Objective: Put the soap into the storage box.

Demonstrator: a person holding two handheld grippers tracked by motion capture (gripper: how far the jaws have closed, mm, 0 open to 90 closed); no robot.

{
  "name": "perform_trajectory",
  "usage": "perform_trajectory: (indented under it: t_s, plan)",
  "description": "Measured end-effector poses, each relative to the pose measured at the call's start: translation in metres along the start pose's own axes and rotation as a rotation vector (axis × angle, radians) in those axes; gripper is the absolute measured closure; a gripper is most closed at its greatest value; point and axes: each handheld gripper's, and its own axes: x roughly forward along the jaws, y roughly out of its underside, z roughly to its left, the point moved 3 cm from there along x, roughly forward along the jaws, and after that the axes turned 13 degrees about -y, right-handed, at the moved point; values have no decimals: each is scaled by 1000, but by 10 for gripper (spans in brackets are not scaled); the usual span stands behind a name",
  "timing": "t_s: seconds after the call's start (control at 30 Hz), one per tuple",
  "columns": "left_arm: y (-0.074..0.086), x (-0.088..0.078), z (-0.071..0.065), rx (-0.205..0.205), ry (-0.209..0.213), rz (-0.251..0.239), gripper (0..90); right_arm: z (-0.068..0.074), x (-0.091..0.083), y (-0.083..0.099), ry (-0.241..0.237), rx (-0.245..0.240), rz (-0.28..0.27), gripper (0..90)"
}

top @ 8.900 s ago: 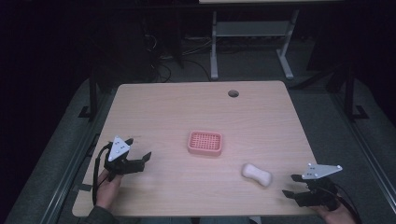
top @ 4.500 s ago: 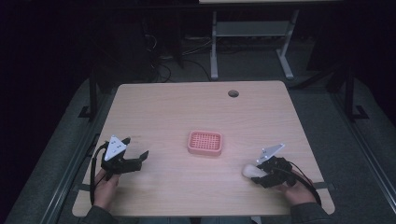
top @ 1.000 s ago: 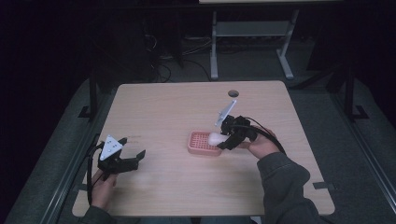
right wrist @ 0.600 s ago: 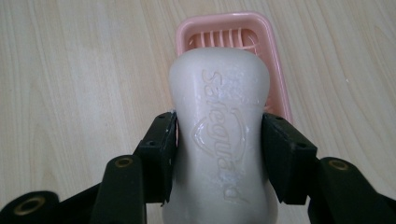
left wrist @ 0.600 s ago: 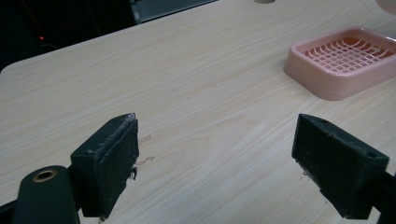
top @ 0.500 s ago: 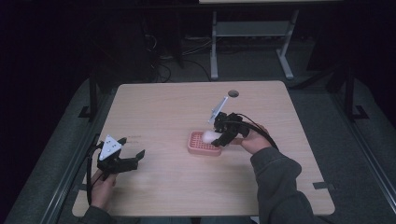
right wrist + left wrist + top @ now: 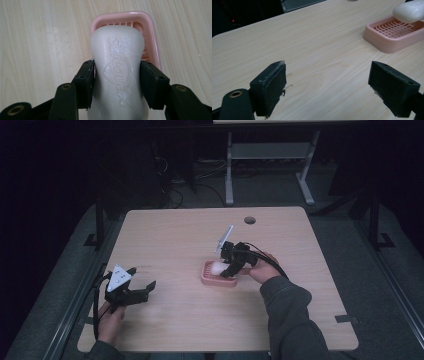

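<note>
Carried from the table's right side, the white moulded soap bar (image 7: 117, 75) now hangs over the pink slatted plastic dish (image 7: 218, 274), clamped in the right gripper (image 7: 226, 268); the left gripper (image 7: 334, 92) rests wide open, empty.

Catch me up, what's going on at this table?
A person works two handheld claws. The right claw is shut on a white soap bar and holds it just above the pink soap dish in the middle of the table; the bar is not yet set in. The left claw rests open near the table's near left edge, with nothing between its jaws.
</note>
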Motion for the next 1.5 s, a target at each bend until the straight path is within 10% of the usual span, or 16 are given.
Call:
perform_trajectory:
  t_s: [1.5]
  plan:
    - [0, -1, 2, -4, -1, -1, 142, -19, 32, -10, -18, 38, 47, 477]
